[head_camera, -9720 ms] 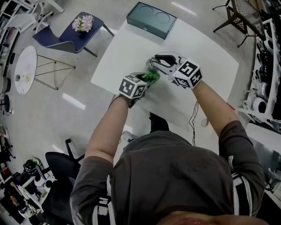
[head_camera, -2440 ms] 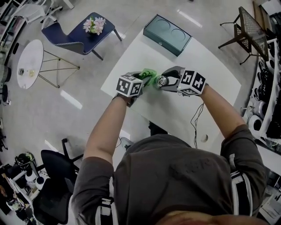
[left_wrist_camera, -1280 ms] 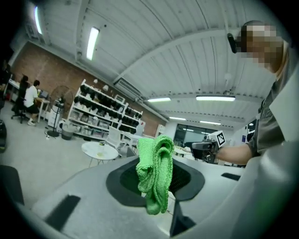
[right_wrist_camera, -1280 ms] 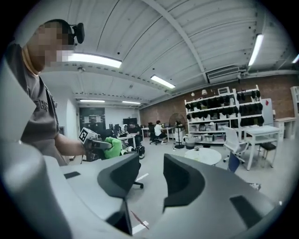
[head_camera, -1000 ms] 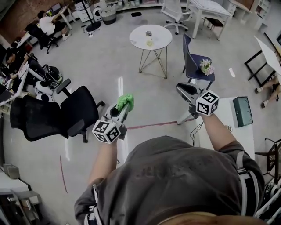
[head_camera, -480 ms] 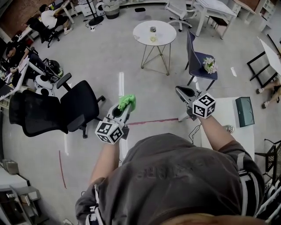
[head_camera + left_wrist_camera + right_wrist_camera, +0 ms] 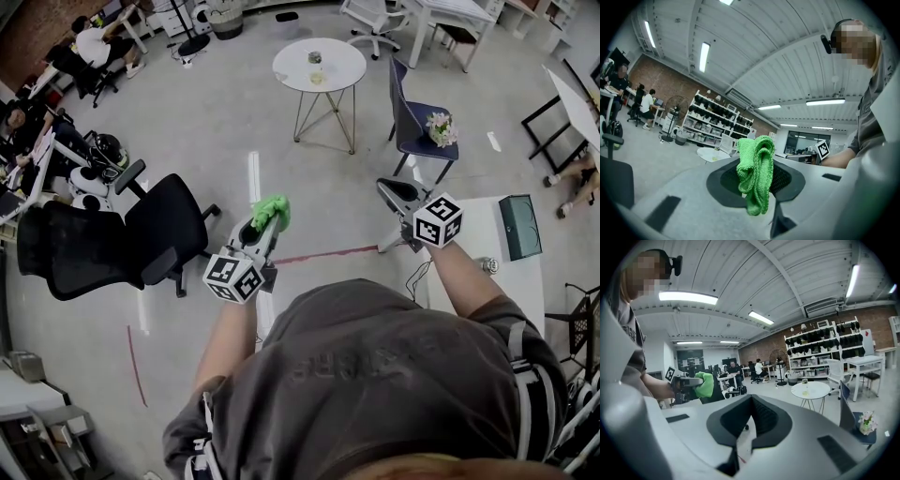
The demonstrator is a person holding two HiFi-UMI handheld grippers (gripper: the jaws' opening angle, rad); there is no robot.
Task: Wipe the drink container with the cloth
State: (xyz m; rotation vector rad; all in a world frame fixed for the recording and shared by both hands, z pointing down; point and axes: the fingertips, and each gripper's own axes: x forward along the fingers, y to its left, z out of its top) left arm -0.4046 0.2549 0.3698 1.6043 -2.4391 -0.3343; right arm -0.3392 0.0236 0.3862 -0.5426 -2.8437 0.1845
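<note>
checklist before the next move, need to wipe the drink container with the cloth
1. Cloth gripped: ok. The green cloth is pinched in the left tongs.
2. Drink container in the right tongs: not ok. They are shut with nothing between them.
3. Drink container located: cannot tell. A small object lies on the white table, too small to identify.
4. Tongs facing the table: not ok. Both point over open floor; the table is off to the right in the head view.
5. Room beside the left tongs: ok. The black office chair stands apart from them.
</note>
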